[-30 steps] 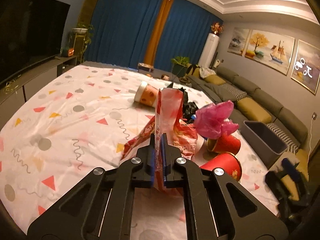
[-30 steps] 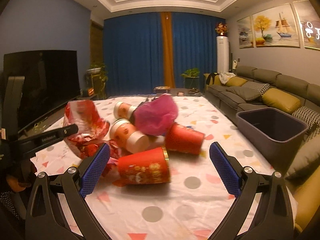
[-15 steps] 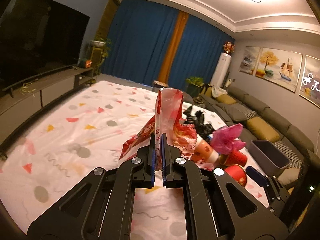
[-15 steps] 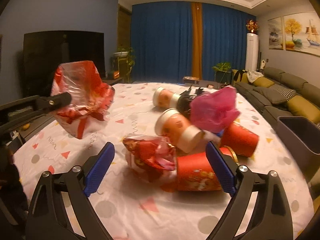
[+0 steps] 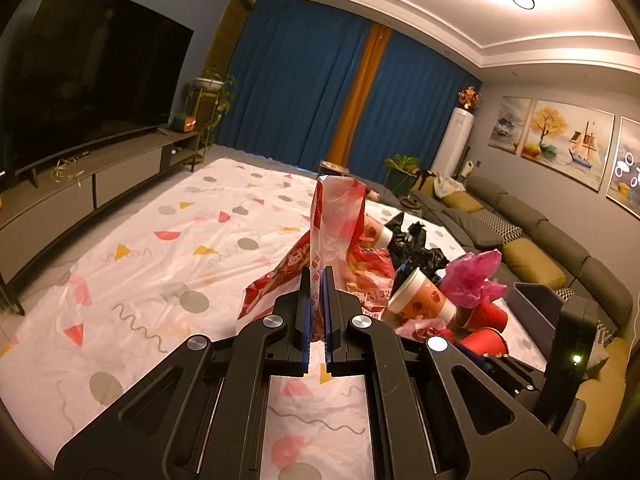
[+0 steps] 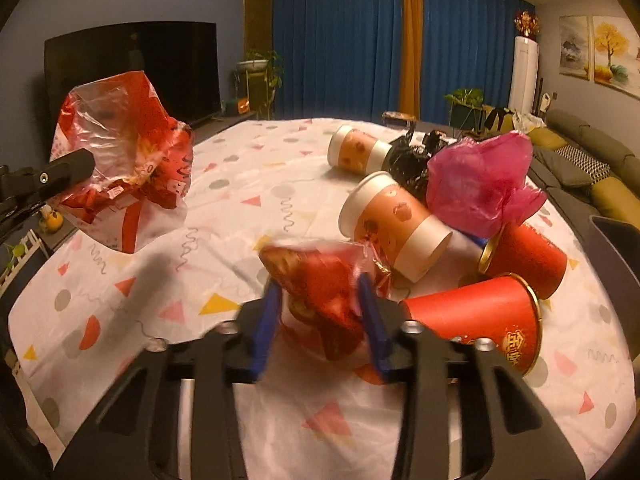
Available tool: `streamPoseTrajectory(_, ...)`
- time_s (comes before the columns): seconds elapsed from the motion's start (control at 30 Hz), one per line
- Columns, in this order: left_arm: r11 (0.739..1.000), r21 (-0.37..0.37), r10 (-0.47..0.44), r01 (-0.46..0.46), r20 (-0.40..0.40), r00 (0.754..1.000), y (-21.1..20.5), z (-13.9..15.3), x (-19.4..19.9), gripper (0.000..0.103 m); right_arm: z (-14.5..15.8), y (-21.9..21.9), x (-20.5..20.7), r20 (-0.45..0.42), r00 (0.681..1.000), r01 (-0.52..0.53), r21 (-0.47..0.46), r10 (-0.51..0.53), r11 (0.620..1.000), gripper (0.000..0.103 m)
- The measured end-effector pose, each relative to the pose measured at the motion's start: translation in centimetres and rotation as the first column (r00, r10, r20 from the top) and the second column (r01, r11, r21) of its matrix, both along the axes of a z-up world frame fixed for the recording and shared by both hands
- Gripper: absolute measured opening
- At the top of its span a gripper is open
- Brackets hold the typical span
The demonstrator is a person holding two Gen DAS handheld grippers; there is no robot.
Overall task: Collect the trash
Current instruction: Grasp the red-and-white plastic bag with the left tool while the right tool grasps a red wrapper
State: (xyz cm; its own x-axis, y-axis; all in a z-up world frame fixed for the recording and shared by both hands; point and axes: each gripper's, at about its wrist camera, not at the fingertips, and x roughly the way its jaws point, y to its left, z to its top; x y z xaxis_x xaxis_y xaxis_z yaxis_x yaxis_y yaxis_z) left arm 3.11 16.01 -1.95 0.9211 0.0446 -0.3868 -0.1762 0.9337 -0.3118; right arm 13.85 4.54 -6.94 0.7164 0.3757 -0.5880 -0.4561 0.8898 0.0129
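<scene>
My left gripper [image 5: 317,276] is shut on a red-and-white plastic bag [image 5: 340,216], which hangs above the patterned tablecloth [image 5: 168,264]. In the right wrist view the same bag [image 6: 128,152] hangs at the far left. My right gripper [image 6: 318,284] is low over the cloth. Its jaws are closing on a crumpled red wrapper [image 6: 312,264], and the blue pads press on both of its sides. Right of it lie two red paper cups [image 6: 476,316], two orange-and-white cups [image 6: 396,220], a pink plastic bag [image 6: 480,184] and a black bag [image 6: 412,160].
A grey bin [image 5: 536,312] stands off the table's right edge, in front of a grey sofa [image 5: 560,240]. A TV [image 5: 92,76] on a low cabinet runs along the left wall. The left half of the tablecloth [image 6: 240,168] has bare patches.
My right gripper dropped toward the table and its wide jaws narrowed around the red wrapper. My left gripper carried the bag up and leftward, away from the pile.
</scene>
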Motion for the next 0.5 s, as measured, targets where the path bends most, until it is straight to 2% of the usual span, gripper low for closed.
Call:
streamPoseTrajectory(0.13, 1.000, 0.002, -0.003, 0.003, -0.005, 1.000, -0.2, 0.0, 0.2, 0.004, 0.3, 0.0, -0.5, 0.027, 0.999, -0.025, 0.008, 0.024, 1.000, 0.019)
streamPoseTrajectory(0.5, 1.000, 0.024, -0.006, 0.006, -0.005, 1.000, -1.2, 0.4, 0.1, 0.004, 4.8, -2.5, -3.6, 0.148, 0.987, -0.074, 0.130, 0.055, 0.989, 0.018)
